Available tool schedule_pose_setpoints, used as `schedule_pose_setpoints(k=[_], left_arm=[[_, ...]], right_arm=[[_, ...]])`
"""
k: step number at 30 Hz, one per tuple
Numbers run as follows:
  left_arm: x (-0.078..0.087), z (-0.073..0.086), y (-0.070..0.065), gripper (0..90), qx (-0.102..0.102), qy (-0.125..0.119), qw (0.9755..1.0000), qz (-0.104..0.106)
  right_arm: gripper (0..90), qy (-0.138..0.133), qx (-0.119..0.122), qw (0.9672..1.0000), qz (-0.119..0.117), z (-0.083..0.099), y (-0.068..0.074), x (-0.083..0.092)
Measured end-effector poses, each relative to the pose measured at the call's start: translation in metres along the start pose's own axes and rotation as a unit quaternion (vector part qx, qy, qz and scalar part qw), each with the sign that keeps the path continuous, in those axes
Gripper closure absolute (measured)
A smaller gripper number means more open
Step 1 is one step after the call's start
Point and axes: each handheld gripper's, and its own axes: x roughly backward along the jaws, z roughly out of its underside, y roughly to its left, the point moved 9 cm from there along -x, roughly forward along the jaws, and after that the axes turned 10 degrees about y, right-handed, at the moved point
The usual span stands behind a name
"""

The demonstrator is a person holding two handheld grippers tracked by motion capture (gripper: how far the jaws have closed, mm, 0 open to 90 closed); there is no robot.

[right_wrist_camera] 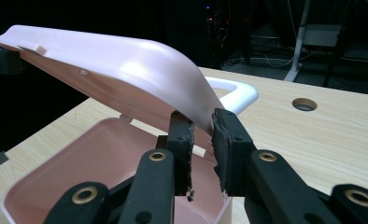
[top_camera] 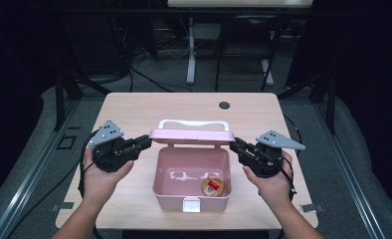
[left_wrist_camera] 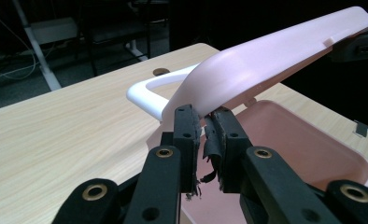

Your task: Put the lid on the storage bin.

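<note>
A pink box (top_camera: 159, 174) stands open on the wooden table (top_camera: 134, 107), its lid (top_camera: 191, 135) raised partway, and a white handle (top_camera: 194, 123) shows behind the lid. A small round tin with a red label (top_camera: 213, 186) lies in the box's front right corner. My left gripper (top_camera: 147, 142) is shut on the lid's left edge and my right gripper (top_camera: 235, 144) on its right edge. In the left gripper view the jaws (left_wrist_camera: 204, 114) pinch the lid (left_wrist_camera: 266, 60) at its corner. The right gripper view shows the same grip (right_wrist_camera: 201, 119) on the lid (right_wrist_camera: 126, 60).
A white latch (top_camera: 190, 205) sits on the box's front wall. A round cable hole (top_camera: 224, 105) is in the table near its far edge. Beyond the table stand the legs of another desk (top_camera: 190, 50) on a dark floor with cables.
</note>
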Motion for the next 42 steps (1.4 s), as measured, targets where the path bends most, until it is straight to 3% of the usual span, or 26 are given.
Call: schedule_pose_setpoints(k=[15, 24, 42], left_arm=[[0.005, 0.011, -0.007, 81.5, 0.002, -0.002, 0.9999, 0.017], [0.008, 0.015, -0.009, 82.9, 0.0, 0.0, 0.9998, 0.02], [0.011, 0.025, -0.015, 83.0, 0.003, 0.003, 0.9996, 0.027]], right_arm=[[77.2, 0.008, 0.002, 1.0, -0.003, 0.021, 0.002, 0.001], [77.1, 0.009, -0.013, 0.9999, -0.006, 0.034, -0.003, 0.002], [73.2, 0.012, -0.045, 0.9988, 0.016, 0.062, -0.033, 0.001]])
